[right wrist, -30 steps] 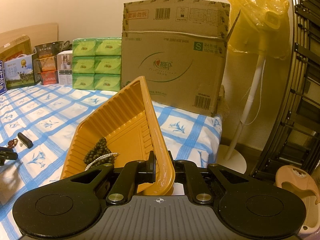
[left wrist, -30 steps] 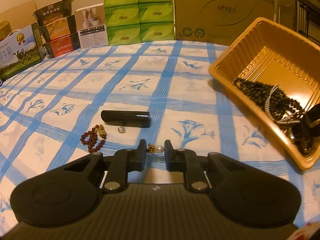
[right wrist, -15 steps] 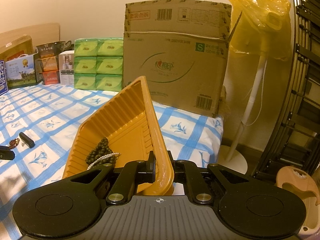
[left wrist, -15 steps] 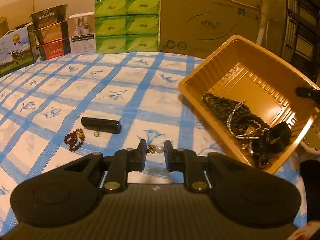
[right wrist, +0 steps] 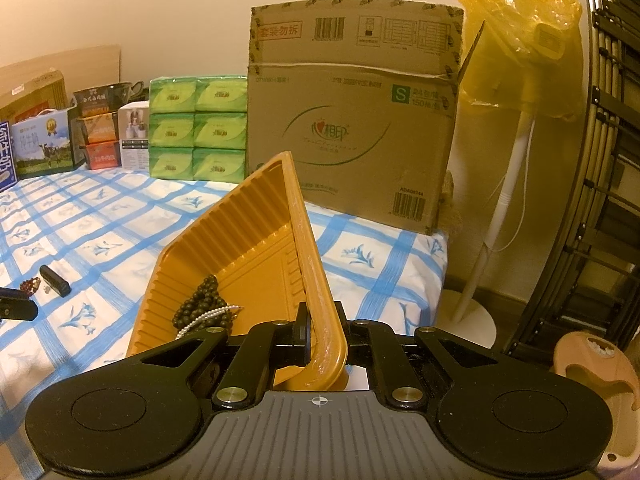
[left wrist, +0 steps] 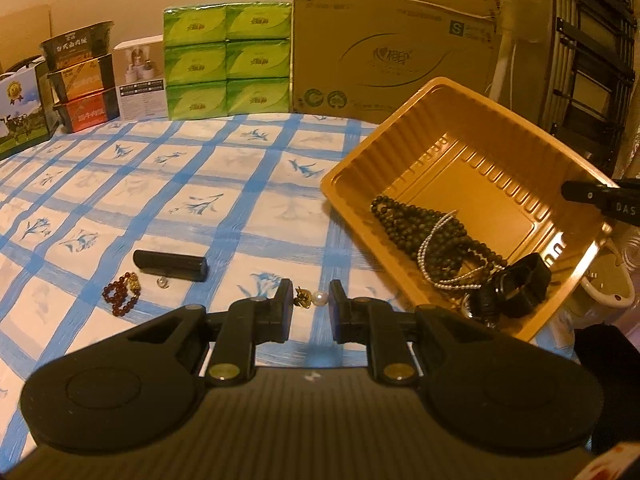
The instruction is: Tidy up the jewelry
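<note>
The orange tray (right wrist: 224, 256) is being held tilted over the checked cloth (left wrist: 168, 184), its rim clamped by the right gripper (right wrist: 322, 334). A small pearl earring (left wrist: 312, 298) is being pinched between the narrow jaws of the left gripper (left wrist: 310, 308), beside the tray. Dark beads (left wrist: 424, 236) are lying inside the tray.

tray (left wrist: 352, 168): golden orange, ribbed walls
bead necklace (left wrist: 404, 224): dark, near-black round beads
thin chain (left wrist: 430, 240): silvery white
band in the tray (left wrist: 520, 288): black
bracelet (left wrist: 118, 294): dark red beads with a gold piece
tube (left wrist: 170, 265): plain black
earring (left wrist: 312, 298): gold part with a white pearl
cloth on the bench (left wrist: 224, 184): white, blue checks, blue leaf sprigs
tissue packs (left wrist: 226, 58): bright green
carton (right wrist: 352, 120): brown cardboard, green swirl, red print
bag on the fan (right wrist: 524, 44): yellow
left hand-held gripper (left wrist: 310, 308): black
right hand-held gripper (right wrist: 322, 334): black
</note>
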